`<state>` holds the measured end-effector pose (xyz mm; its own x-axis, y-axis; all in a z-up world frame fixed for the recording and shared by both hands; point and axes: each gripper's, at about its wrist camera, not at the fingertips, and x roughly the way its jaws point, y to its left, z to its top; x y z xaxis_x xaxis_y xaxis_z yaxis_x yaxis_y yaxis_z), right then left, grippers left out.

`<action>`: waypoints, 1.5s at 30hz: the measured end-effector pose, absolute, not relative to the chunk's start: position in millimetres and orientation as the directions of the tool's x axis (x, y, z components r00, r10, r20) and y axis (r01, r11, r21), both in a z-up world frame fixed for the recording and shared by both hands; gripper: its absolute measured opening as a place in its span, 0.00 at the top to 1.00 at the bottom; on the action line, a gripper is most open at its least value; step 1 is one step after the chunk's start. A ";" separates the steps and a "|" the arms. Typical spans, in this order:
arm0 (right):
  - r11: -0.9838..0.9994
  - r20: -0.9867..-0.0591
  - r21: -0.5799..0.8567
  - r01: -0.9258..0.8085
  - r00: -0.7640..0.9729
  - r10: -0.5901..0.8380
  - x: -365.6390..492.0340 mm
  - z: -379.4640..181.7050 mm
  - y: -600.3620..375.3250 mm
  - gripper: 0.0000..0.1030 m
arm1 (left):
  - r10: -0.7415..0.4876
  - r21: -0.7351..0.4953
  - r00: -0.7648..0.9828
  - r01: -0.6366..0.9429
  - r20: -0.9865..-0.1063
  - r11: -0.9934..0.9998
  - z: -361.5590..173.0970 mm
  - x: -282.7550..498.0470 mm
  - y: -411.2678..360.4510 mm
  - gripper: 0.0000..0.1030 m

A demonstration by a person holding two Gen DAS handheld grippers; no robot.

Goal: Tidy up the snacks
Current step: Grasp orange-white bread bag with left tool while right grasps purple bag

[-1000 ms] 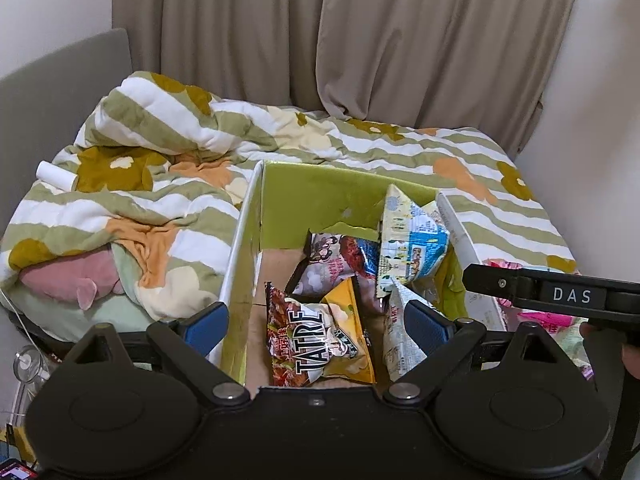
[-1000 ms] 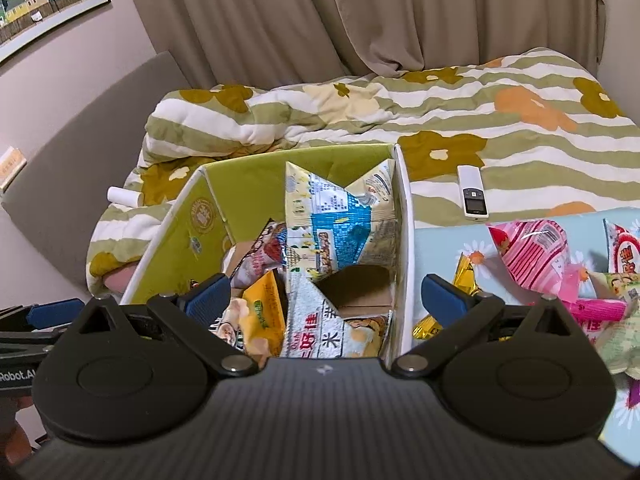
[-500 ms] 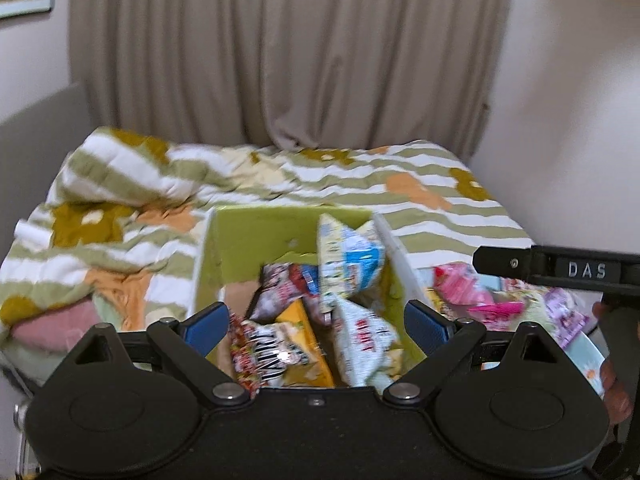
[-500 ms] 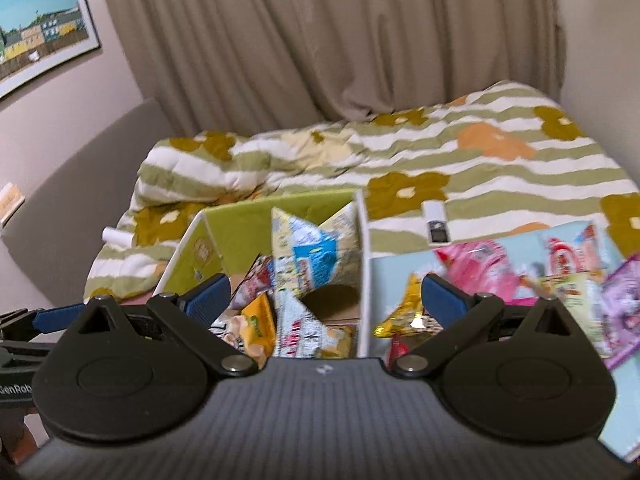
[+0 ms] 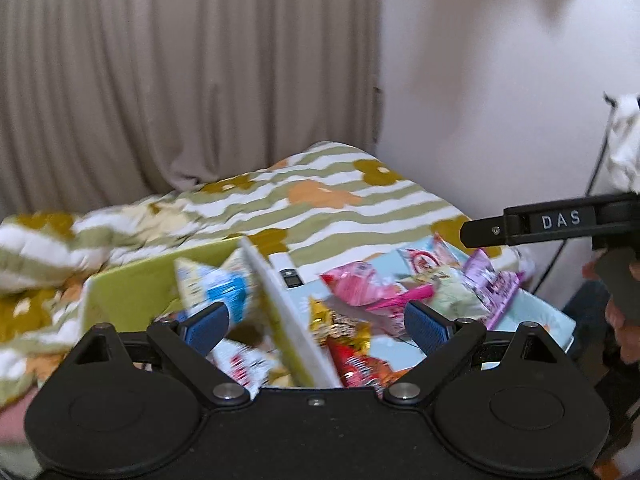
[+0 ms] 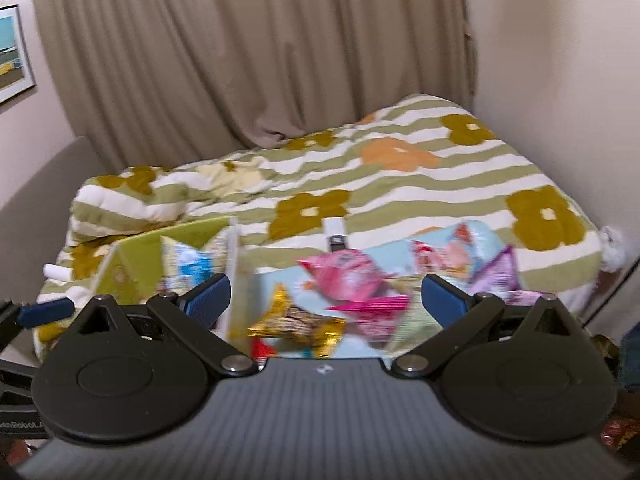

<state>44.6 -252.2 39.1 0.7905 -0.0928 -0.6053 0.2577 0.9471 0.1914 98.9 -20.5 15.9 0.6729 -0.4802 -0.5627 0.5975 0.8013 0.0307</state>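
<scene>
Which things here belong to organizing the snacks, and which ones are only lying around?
For the job:
green box
pink snack bag
gold snack bag
purple packet
light blue tray

Just lying about:
remote control
striped duvet
curtain

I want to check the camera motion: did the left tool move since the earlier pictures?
Yes. The left tool turned right and pulled back: the green box sits lower left now, and the loose snacks lie between its fingers.
</scene>
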 end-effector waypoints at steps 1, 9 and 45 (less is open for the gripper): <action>0.945 -0.611 0.189 0.266 0.786 -0.099 43.7 36.3 -260.5 0.00 | -0.488 0.043 0.668 0.613 -0.562 0.789 13.5 99.4 -29.1 0.06; 0.937 -0.667 0.151 0.315 0.732 -0.138 42.9 4.3 -326.5 0.00 | -0.533 0.117 0.568 0.745 -0.627 0.657 -24.1 100.8 -105.2 0.06; 0.990 -0.827 0.081 0.117 0.563 0.001 132.4 -126.9 -436.7 0.00 | -0.383 0.055 0.237 0.902 -0.893 0.429 -174.7 131.9 -224.1 0.31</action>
